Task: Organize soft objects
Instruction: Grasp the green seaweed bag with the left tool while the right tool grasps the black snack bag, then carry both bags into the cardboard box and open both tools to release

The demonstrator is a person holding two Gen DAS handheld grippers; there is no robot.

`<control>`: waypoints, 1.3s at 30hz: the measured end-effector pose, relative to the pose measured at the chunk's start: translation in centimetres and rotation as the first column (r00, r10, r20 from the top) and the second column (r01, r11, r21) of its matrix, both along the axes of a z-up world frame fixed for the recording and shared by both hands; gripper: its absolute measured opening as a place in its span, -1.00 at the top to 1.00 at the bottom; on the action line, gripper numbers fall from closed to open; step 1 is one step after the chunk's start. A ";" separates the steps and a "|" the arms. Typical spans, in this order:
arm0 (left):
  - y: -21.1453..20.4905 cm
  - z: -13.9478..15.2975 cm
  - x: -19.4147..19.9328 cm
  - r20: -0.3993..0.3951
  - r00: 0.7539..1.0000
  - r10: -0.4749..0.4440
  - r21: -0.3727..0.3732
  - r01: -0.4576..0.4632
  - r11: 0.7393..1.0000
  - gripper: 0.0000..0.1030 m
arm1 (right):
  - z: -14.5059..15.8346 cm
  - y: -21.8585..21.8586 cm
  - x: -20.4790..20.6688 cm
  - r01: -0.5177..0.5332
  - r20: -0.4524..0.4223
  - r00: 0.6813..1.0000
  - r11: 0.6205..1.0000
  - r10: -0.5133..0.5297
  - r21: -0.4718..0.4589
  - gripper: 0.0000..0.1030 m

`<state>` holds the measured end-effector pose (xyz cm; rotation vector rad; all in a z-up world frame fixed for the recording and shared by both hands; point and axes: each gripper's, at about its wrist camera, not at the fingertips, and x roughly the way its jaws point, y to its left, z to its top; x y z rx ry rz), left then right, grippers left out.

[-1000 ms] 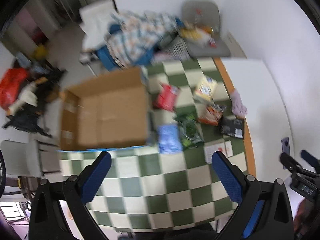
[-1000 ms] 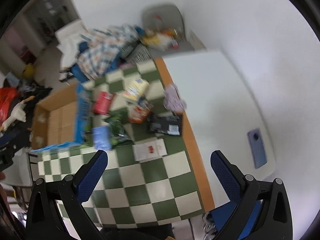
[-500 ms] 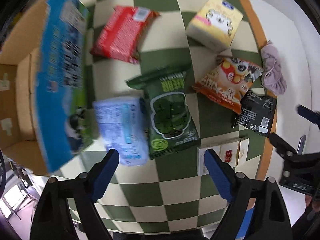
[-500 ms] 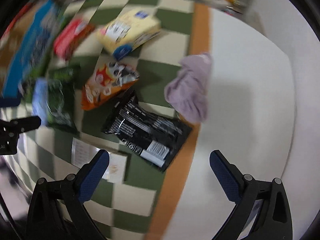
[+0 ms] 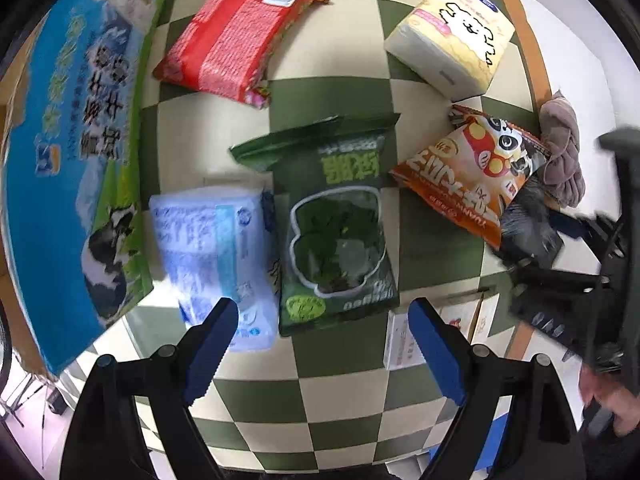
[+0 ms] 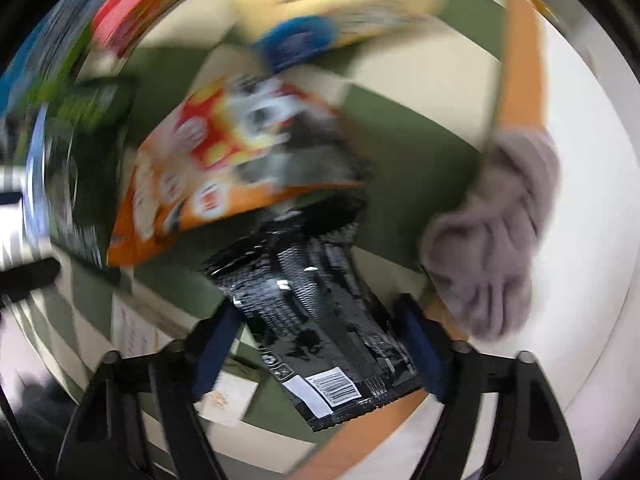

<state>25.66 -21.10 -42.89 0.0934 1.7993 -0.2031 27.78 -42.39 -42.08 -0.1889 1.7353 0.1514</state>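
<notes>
Soft packs lie on a green-and-cream checked cloth (image 5: 340, 384). My left gripper (image 5: 320, 344) is open just above the lower edge of a green seaweed bag (image 5: 336, 232), with a pale blue tissue pack (image 5: 212, 248) beside its left finger. A red packet (image 5: 236, 44), a yellow tissue pack (image 5: 452, 36) and an orange snack bag (image 5: 468, 176) lie farther off. My right gripper (image 6: 320, 348) is open, its fingers on either side of a black packet (image 6: 320, 320). A mauve cloth (image 6: 496, 232) lies to its right. The right wrist view is blurred.
A blue milk carton box flap (image 5: 68, 152) stands along the left. White paper cards (image 5: 404, 344) lie near my left gripper's right finger. An orange cloth border (image 6: 520, 56) meets the white tabletop (image 6: 592, 200) on the right. The right gripper's body (image 5: 580, 288) shows in the left wrist view.
Both grippers have dropped close to the table. The left now hangs over the green bag; the right has closed in on the black packet, which now lies between its fingers.
</notes>
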 end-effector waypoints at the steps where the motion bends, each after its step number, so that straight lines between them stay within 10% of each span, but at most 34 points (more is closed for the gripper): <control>1: -0.5 -0.2 0.3 0.006 1.000 -0.009 0.008 0.008 1.000 -0.69 | -0.2 -1.0 0.0 0.082 -0.001 0.997 0.997 -0.082 -0.017 -0.38; 6: -2.1 -1.9 0.8 -0.028 0.999 -0.025 0.014 0.026 1.000 -0.40 | -2.3 -5.9 -1.2 0.463 -0.086 0.885 0.885 -0.458 0.052 -0.39; 18: -4.9 -6.0 1.3 -0.019 0.998 -0.058 0.057 0.059 0.997 -0.03 | -5.9 -5.4 -2.7 0.436 -0.061 0.899 0.899 -0.434 0.029 -0.62; 24: -6.4 -3.6 0.4 0.031 0.997 -0.073 0.072 0.070 0.995 0.25 | -6.0 -2.6 -5.6 0.423 -0.026 0.905 0.905 -0.424 -0.035 -0.62; 28: -7.4 -1.9 0.2 0.074 0.993 -0.093 0.104 0.085 0.991 0.36 | -5.9 -2.2 -6.9 0.473 0.008 0.881 0.881 -0.473 -0.027 -0.22; 39: -3.8 5.8 -3.9 0.132 0.989 -0.073 0.033 0.069 0.997 0.43 | -5.3 -2.4 -11.6 0.586 0.004 0.808 0.803 -0.590 0.105 -0.12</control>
